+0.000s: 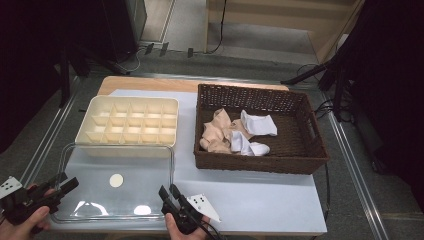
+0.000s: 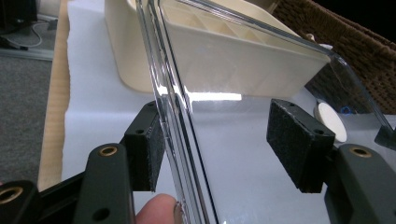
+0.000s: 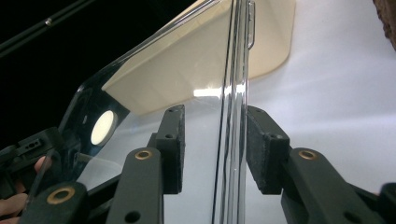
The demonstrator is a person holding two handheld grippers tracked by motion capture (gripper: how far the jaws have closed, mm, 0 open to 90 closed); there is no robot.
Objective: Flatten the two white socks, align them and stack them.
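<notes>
Clear plastic lid lies flat at the lower left of the high view, just below the cream divided tray. The left tool straddles its left rim, jaws apart. The right tool straddles its right rim, pads just off it. A wicker basket of socks sits right.

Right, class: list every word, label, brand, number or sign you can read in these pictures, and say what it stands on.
None can be read.
The clear lid carries a round white sticker, blank as far as it shows.
The divided tray, basket and socks show no print.
</notes>
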